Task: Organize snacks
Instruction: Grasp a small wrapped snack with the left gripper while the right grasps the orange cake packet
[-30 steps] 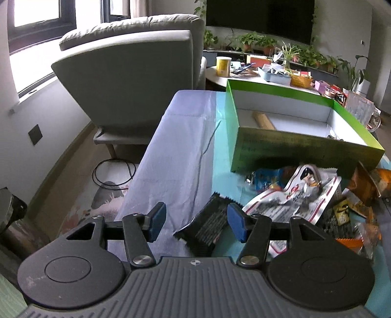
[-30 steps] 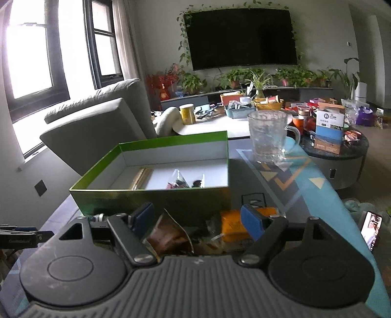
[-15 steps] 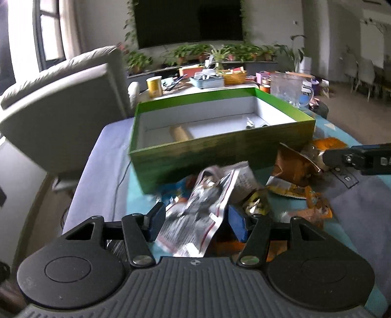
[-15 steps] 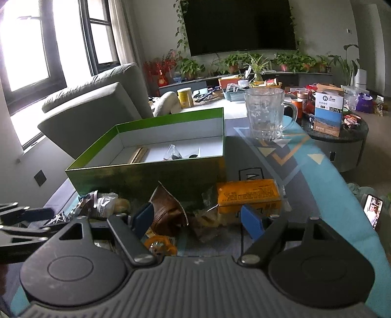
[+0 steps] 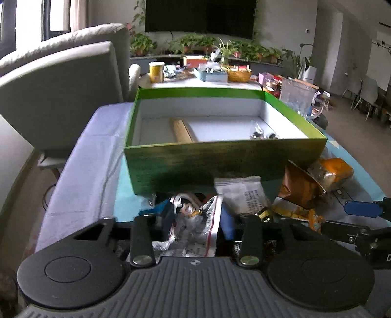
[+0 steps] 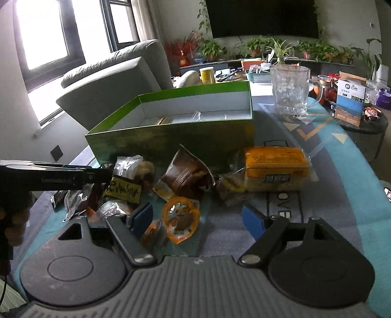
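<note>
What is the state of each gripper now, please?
Left gripper: closing around the silver printed packet; a firm grip cannot be told.
Right gripper: open, holding nothing, above the round orange snack.

We see a grey armchair [image 6: 117, 80] below bright windows [image 6: 44, 31], a dark television [image 6: 264, 17] on the far wall, and potted plants [image 5: 195, 44] lined beneath it.

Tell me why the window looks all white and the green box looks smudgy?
Right wrist view: daylight overexposes the window to plain white. Left wrist view: the green box front and the snack packets near the left gripper look smeared, likely motion blur; the fisheye lens bends edges.
</note>
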`<state>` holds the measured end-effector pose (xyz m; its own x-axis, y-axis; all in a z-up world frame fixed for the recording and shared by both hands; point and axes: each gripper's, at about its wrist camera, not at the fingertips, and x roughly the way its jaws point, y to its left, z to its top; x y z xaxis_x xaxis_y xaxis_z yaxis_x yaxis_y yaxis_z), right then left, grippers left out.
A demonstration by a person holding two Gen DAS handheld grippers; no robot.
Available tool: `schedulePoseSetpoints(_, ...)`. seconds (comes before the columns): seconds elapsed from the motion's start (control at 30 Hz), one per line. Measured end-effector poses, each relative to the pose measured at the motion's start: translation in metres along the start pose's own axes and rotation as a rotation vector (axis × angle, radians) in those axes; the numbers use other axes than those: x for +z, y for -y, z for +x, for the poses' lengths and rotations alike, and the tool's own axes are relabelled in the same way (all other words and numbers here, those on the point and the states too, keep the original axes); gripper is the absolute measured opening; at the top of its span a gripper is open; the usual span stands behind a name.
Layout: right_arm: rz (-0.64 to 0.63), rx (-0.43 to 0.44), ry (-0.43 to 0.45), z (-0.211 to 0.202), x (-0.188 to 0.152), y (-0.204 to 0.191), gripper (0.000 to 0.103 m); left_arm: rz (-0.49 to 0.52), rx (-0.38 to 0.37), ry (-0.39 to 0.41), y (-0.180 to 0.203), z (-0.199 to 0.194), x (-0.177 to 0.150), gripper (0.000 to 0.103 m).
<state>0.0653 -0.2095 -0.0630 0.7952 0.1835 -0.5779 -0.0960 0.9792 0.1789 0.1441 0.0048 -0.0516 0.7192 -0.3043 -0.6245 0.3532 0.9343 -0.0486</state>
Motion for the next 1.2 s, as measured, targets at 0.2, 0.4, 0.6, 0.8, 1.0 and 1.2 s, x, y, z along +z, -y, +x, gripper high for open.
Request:
schedulePoseSetpoints(0.2, 0.029, -0.015, 0.002, 0.002, 0.003, 0.004, 0.048, -0.033, -0.015, 0.071, -0.004, -0.026, 0.010, 0.002)
schedulePoseSetpoints(0.4, 0.064, 0.023, -0.016, 0.011, 0.007, -0.001, 0.048, -0.067, -0.017, 0.074, -0.009, -0.031, 0.006, 0.002)
schedulePoseSetpoints(0.6, 0.062, 0.012, -0.009, 0.027, 0.019, -0.017, 0.049, -0.123, -0.019, 0.097, -0.022, -0.046, 0.008, 0.001)
schedulePoseSetpoints(0.8, 0.017, -0.052, 0.009, 0.046, 0.026, -0.029, 0.049, -0.147, -0.031, 0.160, -0.031, -0.066, 0.013, 0.001)
schedulePoseSetpoints(1.0, -0.065, -0.085, 0.028, 0.051, 0.023, -0.037, 0.048, -0.156, -0.033, 0.175, -0.034, -0.072, 0.012, 0.001)
schedulePoseSetpoints(1.2, -0.017, -0.043, 0.121, 0.011, 0.029, -0.011, 0.048, -0.161, -0.044, 0.188, -0.033, -0.073, 0.015, 0.001)
